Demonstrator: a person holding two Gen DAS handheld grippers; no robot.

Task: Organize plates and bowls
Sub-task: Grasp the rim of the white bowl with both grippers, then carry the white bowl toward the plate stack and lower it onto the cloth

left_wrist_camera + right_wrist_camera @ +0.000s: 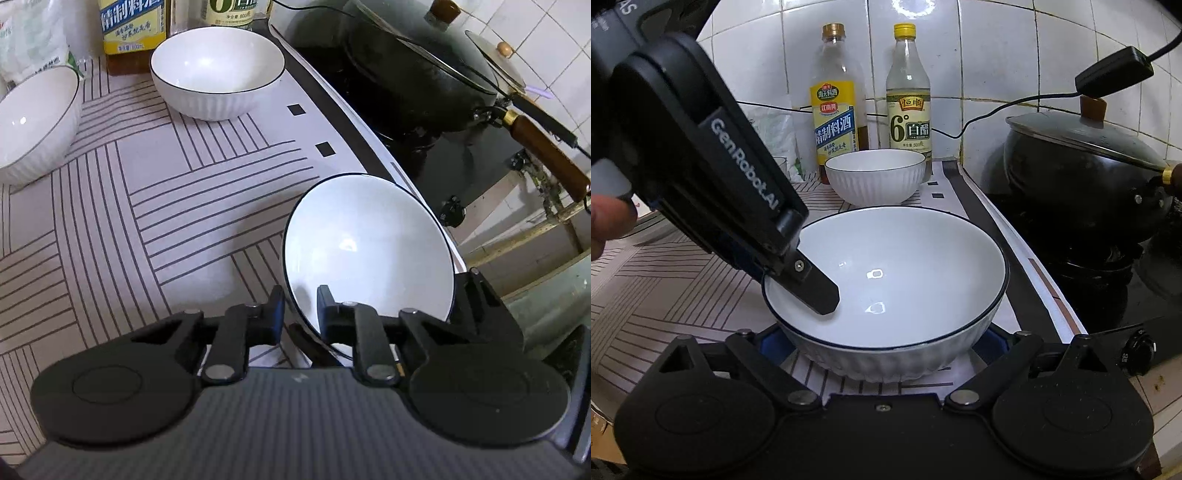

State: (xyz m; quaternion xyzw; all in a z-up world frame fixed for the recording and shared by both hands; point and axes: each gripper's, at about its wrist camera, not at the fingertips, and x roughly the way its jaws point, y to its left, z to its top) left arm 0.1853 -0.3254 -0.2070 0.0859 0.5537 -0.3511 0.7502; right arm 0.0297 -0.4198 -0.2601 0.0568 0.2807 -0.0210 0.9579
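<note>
The left tool (300, 308) is clenched on the rim of a white bowl (369, 251), one finger inside the wall and one outside; in the right wrist view the same tool (816, 295) reaches down from the upper left, its inner finger lying against the bowl's (886, 280) inside surface. The bowl sits near the right edge of the patterned worktop (166, 206), close beside the stove with its lidded black wok (417, 62). The right tool (886, 339) is released, its fingers spread wide on either side of the bowl's base without visibly touching it.

Two more white bowls are on the worktop: one at the back (218, 70) in front of the bottles (836, 107), and one at the far left (33, 122).

The step in hand looks like lifting this bowl to nest it in another. A one-sided rim pinch lets a bowl swing, so the lift should be slow and level, kept clear of the wok handle (546, 155). The right tool could steady the opposite wall. Lowering it centred over the target bowl and releasing only once it is seated would avoid a chip.
</note>
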